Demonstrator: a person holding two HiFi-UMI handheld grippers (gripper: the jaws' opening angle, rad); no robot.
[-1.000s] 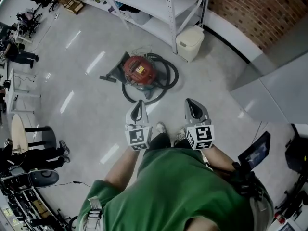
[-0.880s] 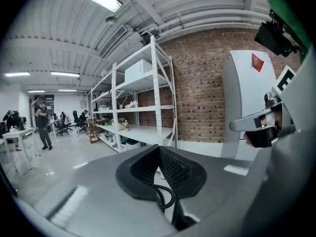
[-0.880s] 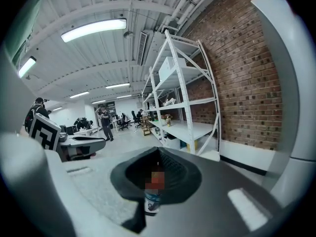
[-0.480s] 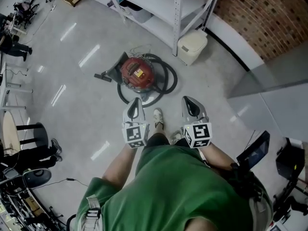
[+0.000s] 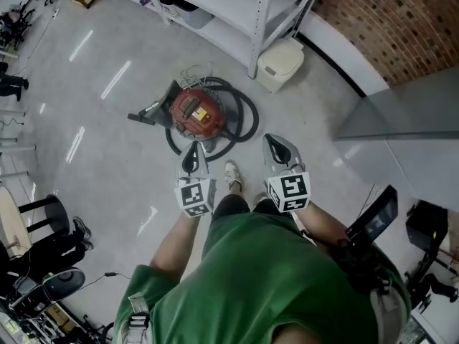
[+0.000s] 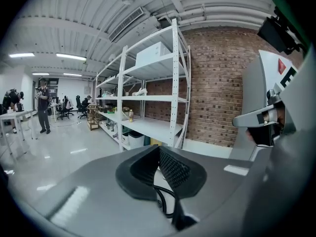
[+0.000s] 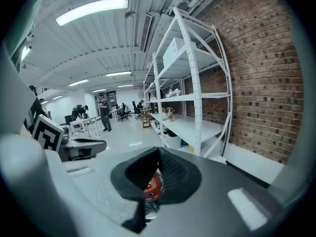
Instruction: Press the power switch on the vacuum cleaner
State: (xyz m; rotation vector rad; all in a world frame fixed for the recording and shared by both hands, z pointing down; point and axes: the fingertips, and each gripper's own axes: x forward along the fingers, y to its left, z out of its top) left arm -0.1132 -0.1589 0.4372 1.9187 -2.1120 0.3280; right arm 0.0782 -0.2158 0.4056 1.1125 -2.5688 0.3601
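Floor (image 5: 100, 156); vacuum cleaner (image 5: 195, 113), nozzle (image 5: 147, 112) leftward

The person stands with the left forearm (image 5: 178, 241) and right forearm (image 5: 320, 228) held forward at waist height, side by side and a little apart. The left gripper (image 5: 191, 155) and right gripper (image 5: 275, 147) point ahead and downward, each with its jaws closed together on nothing.

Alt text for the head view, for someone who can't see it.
A green-shirted person faces a red vacuum cleaner on a grey floor, holding the left hand-held gripper and the right hand-held gripper short of it. A white bin and shelving stand beyond.
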